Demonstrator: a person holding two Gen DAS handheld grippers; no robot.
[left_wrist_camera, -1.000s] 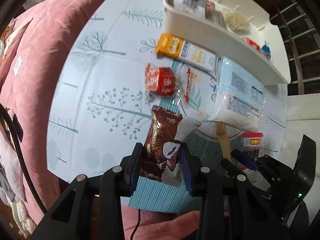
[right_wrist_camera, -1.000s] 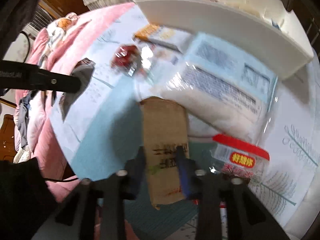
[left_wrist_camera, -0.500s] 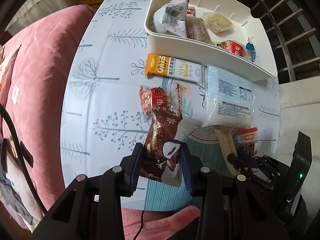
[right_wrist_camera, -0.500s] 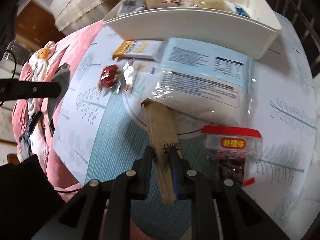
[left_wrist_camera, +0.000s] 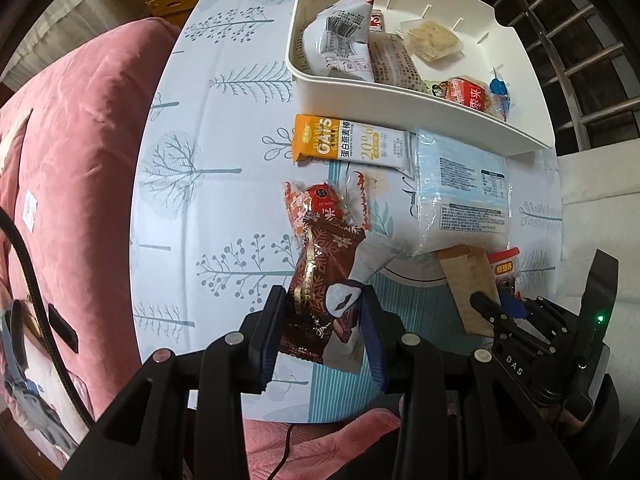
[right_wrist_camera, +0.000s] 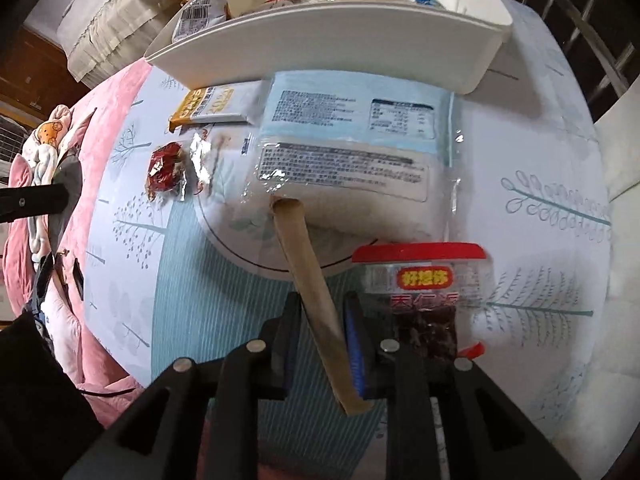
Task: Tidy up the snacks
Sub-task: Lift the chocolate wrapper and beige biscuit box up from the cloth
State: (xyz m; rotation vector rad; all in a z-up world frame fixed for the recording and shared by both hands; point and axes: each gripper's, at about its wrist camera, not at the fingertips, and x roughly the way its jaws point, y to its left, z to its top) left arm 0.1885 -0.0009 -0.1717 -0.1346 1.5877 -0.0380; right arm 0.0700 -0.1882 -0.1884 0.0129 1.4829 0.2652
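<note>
While clamped between both pads, brown packet (left_wrist_camera: 320,300) inside left tool (left_wrist_camera: 322,320).

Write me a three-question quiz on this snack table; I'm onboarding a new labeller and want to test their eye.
1. True or false: the left tool grips a brown chocolate packet.
2. What does the right tool hold? A) oat bar B) tan paper packet C) red-lidded pack
3. Fill in: the oat bar lies on the table just outside the white ____.

Key:
1. True.
2. B, the tan paper packet; the red-lidded pack lies beside it.
3. Tray.
</note>
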